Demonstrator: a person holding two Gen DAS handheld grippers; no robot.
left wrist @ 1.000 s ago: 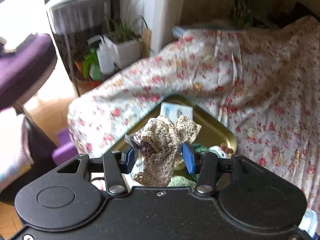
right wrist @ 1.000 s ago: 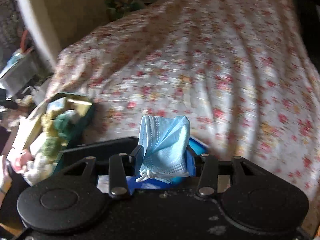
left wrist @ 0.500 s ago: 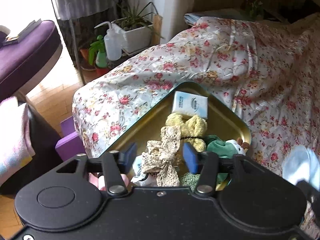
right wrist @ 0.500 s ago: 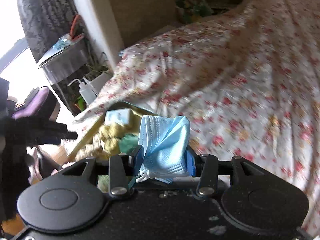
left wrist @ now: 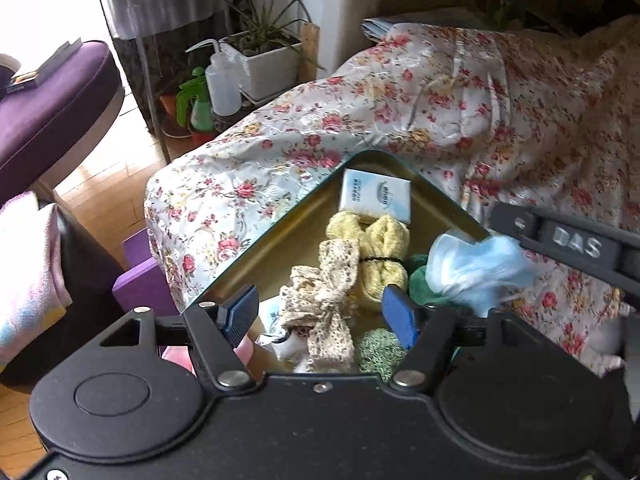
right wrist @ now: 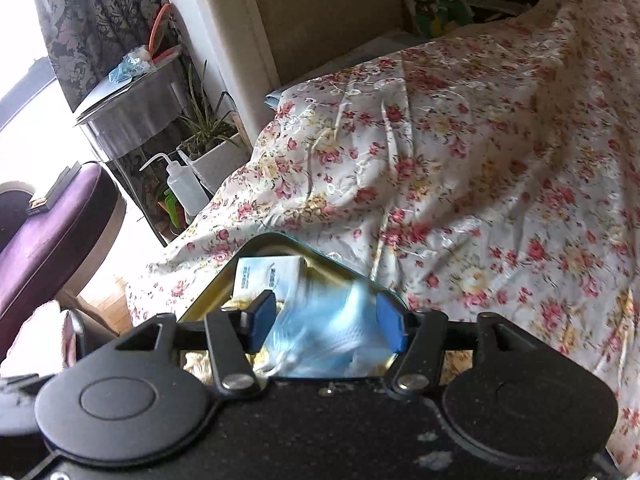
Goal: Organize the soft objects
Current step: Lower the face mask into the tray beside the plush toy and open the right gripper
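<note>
A gold metal tray sits on the floral bedspread and holds soft items. In it lie a beige lace piece, a yellow knit bundle, a green knit piece and a white tissue pack. My left gripper is open above the lace piece, which lies loose in the tray. My right gripper is open over the tray, and the blue face mask is blurred between its fingers, dropping. The mask also shows in the left wrist view.
The floral bedspread stretches to the right and back. A purple seat, a white planter, a squeeze bottle and a green spray bottle stand on the floor to the left. A purple block lies by the bed.
My left gripper opened and let the lace piece fall into the tray. My right gripper swung over the tray and opened, letting go of the blue mask.
</note>
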